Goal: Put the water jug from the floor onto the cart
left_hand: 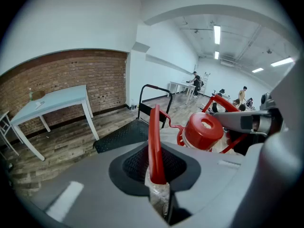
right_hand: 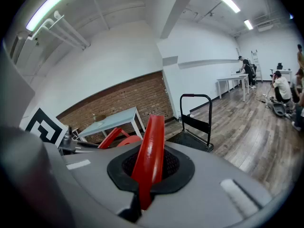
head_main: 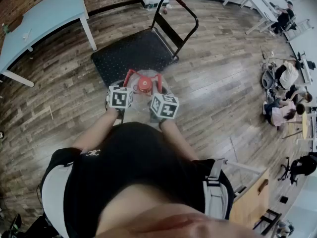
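The black platform cart point(head_main: 133, 51) carries nothing yet. The water jug point(head_main: 144, 85) is right at the cart's near edge, just in front of the person, and from above I can't say whether it has left the floor. The left hand-held gripper point(left_hand: 156, 177) is clamped on one red handle loop point(left_hand: 155, 141), and the right hand-held gripper point(right_hand: 146, 186) on the second handle loop point(right_hand: 151, 146). Setting the jug onto the deck remains.

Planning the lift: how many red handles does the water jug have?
2: left handle, clamped in the left claw; right handle, clamped in the right claw. None looks hidden.
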Available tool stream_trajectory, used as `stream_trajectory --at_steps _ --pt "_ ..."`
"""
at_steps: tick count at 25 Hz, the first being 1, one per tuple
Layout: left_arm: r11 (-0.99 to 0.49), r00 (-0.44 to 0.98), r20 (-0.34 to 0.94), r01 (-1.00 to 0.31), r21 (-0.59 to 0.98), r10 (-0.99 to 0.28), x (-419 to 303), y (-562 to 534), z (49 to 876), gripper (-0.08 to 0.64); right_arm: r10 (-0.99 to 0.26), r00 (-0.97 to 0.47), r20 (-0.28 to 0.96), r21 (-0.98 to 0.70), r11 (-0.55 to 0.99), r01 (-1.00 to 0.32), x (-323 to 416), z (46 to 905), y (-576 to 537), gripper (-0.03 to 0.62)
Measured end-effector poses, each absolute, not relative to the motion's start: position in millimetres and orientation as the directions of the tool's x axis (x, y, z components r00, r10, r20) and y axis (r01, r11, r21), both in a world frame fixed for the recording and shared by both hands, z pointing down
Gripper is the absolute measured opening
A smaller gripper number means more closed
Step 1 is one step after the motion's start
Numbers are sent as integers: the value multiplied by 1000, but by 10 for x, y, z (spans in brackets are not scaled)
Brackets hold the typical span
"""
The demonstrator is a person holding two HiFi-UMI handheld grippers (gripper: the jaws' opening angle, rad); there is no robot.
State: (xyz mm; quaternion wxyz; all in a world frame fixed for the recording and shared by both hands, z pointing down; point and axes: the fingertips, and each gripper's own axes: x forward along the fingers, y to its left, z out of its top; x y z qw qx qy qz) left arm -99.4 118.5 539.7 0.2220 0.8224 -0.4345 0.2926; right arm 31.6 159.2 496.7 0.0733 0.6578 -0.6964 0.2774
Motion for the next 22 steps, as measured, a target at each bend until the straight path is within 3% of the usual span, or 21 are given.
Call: stream_trajectory --at_steps 22 --pt "-546 486 687 -824 153 -541 -1032 1235 5510 43 -860 -122 496 -342 -65 -938 238 5152 1634 15"
